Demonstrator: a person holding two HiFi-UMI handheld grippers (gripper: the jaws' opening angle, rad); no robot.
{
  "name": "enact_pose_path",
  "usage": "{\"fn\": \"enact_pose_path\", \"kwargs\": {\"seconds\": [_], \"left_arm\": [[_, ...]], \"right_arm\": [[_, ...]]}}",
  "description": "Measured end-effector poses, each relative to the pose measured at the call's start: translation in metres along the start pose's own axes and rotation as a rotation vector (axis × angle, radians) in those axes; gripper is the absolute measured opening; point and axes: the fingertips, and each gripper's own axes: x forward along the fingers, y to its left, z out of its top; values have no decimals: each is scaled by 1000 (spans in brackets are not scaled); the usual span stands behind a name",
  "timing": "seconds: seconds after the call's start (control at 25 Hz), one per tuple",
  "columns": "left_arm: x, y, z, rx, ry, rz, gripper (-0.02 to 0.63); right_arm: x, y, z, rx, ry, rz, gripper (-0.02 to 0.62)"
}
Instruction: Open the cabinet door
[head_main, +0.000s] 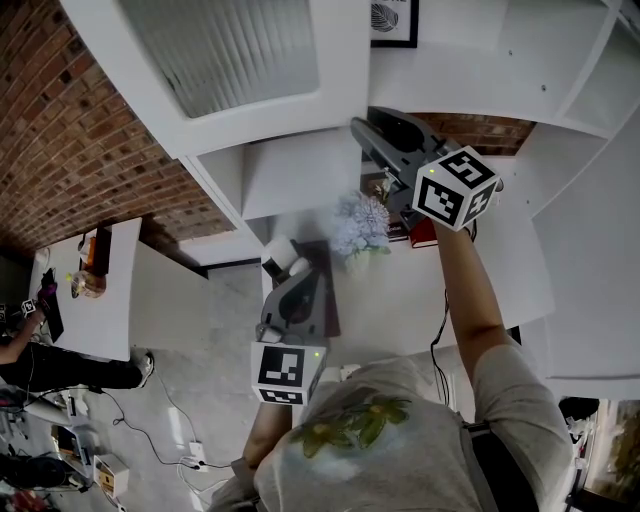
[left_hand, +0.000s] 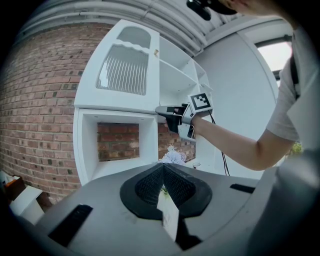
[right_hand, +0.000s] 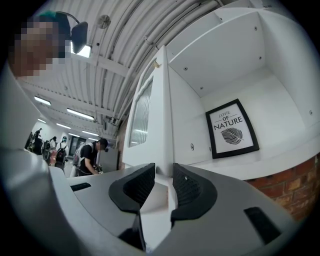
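Note:
The white cabinet door (head_main: 230, 60) with a ribbed glass panel stands swung out from the cabinet. In the left gripper view the door (left_hand: 125, 70) hangs above an open niche. My right gripper (head_main: 358, 128) is raised to the door's lower corner, and its jaws are shut on the door's edge (right_hand: 161, 125). The right gripper (right_hand: 164, 187) has a pad on each side of that edge. My left gripper (head_main: 285, 262) hangs lower, near the cabinet's counter, shut with nothing in it. The left gripper (left_hand: 162, 182) points at the niche, and the right gripper (left_hand: 161, 111) shows above it.
A framed leaf print (right_hand: 232, 129) leans in the open upper shelf. A bunch of white flowers (head_main: 362, 225) and a red book (head_main: 424, 235) stand on the counter. A brick wall (head_main: 70, 130) runs behind. A white table (head_main: 110, 300) and people (right_hand: 92, 155) are at the left.

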Motion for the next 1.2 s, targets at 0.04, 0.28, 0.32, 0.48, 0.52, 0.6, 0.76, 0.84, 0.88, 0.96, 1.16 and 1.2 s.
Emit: {"fn": "enact_pose_path", "kwargs": {"seconds": [0.04, 0.28, 0.32, 0.48, 0.52, 0.6, 0.76, 0.84, 0.88, 0.96, 1.16, 1.2], "left_arm": [[-1, 1, 0, 1, 1, 4, 9], [-8, 14, -1, -8, -1, 35, 9], [-9, 15, -2, -11, 0, 39, 9], [-11, 17, -2, -20, 0, 44, 9], [-12, 17, -2, -20, 0, 43, 9], [-13, 17, -2, -21, -1, 42, 9], [-14, 14, -4, -24, -3, 37, 9], [-14, 12, -4, -23, -4, 32, 9], [-14, 11, -4, -22, -5, 30, 9], [-15, 10, -3, -22, -5, 27, 9], [-18, 11, -4, -23, -3, 31, 9], [-18, 11, -5, -24, -3, 31, 9]], "right_arm": [[0, 1, 0, 5, -1, 6, 110], [-2, 3, 1, -11, -4, -6, 109], [-3, 4, 1, -14, -6, -6, 109], [-7, 8, 2, -28, -6, -14, 109], [-8, 9, 3, -32, -5, -16, 109], [-10, 12, 3, -39, -2, -22, 107], [-13, 16, 3, -43, -7, -49, 107], [-14, 17, 3, -44, -12, -62, 107], [-15, 18, 3, -47, -14, -68, 106], [-17, 20, 3, -52, -15, -76, 106], [-20, 25, 4, -68, -15, -84, 106], [-20, 26, 4, -73, -14, -85, 106]]}}
